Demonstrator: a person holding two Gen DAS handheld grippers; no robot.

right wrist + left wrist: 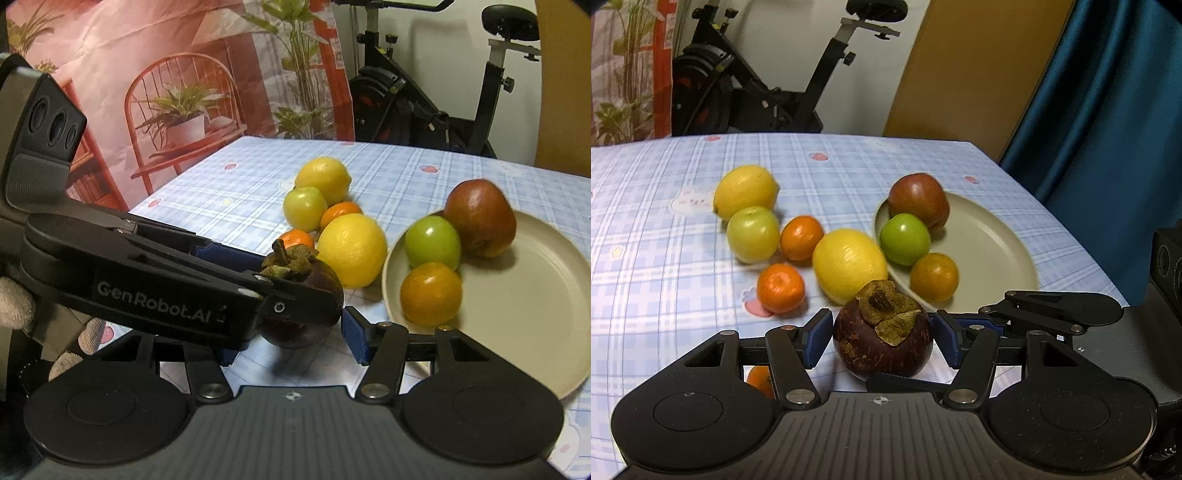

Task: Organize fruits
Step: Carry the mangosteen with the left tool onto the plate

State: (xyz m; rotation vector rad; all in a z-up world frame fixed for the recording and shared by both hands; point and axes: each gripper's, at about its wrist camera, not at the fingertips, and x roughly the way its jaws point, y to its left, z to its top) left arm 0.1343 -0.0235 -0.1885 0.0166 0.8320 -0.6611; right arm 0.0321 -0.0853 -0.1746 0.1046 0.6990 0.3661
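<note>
My left gripper is shut on a dark purple mangosteen and holds it just above the cloth beside the beige plate. In the right wrist view the left gripper's fingers clasp the mangosteen. My right gripper is open and empty, just behind them. The plate holds a red apple, a green fruit and an orange. On the cloth lie two lemons, a green fruit and oranges.
The table has a blue checked cloth. Its far edge and right edge are near the plate. An exercise bike stands behind the table, a blue curtain at the right. Another orange lies under my left gripper.
</note>
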